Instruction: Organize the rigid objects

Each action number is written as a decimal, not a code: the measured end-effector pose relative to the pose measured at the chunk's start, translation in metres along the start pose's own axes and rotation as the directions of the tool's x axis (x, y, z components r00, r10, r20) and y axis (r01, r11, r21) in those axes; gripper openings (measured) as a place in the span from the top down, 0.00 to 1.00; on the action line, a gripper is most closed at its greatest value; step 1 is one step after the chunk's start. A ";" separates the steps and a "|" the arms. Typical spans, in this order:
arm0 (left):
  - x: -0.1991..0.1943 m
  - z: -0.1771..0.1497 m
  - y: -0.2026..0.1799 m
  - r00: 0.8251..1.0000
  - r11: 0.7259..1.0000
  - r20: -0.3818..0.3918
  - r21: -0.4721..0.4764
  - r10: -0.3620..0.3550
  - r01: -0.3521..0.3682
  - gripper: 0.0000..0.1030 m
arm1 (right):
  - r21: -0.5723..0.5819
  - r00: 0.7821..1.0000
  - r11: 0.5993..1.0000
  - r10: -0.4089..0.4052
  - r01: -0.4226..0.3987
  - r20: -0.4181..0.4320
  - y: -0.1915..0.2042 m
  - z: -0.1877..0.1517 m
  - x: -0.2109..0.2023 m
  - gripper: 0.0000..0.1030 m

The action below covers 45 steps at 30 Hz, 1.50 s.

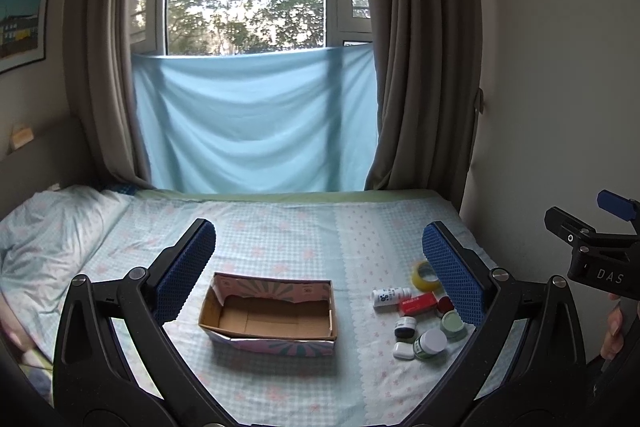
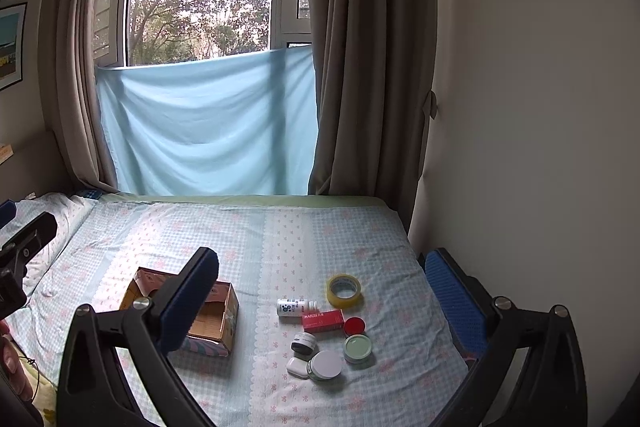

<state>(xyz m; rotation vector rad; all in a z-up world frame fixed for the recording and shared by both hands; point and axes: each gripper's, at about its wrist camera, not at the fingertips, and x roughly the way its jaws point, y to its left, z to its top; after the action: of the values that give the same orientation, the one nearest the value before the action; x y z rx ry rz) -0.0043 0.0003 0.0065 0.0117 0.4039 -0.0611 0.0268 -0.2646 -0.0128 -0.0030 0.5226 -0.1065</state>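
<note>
Left claw point(image 1: 316, 267) spread wide, empty, hovering above the bed point(image 1: 280, 227) with the cardboard box point(image 1: 270, 313) framed between its fingers; box open-topped, nothing inside, likely the bin for sorting. Right of the box, well apart, a loose cluster: yellow tape roll point(image 1: 425, 275) farthest back, white bottle point(image 1: 390, 297) lying on its side, red carton point(image 1: 418, 303) touching it, black-lidded jar point(image 1: 405, 327), white-lidded jar point(image 1: 431, 342), small white case point(image 1: 403, 350), green-lidded jar point(image 1: 453, 323) partly hidden by the claw's right finger. Red-lidded tin barely visible there. Right claw point(image 1: 592, 239) pokes in at the far right of the box, opening not readable from this view.

Right wrist view: right claw point(image 2: 320, 291) also wide and empty, aimed at the cluster, probably lined up for a first pick. Tape roll point(image 2: 344, 291), bottle point(image 2: 296, 307), red carton point(image 2: 323, 321), red-lidded tin point(image 2: 354, 326), green-lidded jar point(image 2: 357, 348), black-lidded jar point(image 2: 303, 343), white-lidded jar point(image 2: 326, 365), white case point(image 2: 296, 366) all right of the box point(image 2: 216, 319). Items sit tight together, so neighbours could get nudged. Left finger covers part of the box. Curtains point(image 2: 360, 67) and blue cloth point(image 2: 208, 127) far behind the box, no obstruction.
</note>
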 end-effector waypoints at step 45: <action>0.024 0.002 0.010 1.000 1.000 -0.017 -0.005 -0.016 0.016 0.00 | -0.012 1.000 1.000 -0.012 0.012 -0.013 0.015 0.005 0.011 0.00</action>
<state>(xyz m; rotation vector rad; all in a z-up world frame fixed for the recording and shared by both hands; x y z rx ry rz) 0.0188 0.0086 -0.0006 0.0044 0.4208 -0.0761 0.0405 -0.2505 -0.0150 -0.0173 0.5359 -0.1151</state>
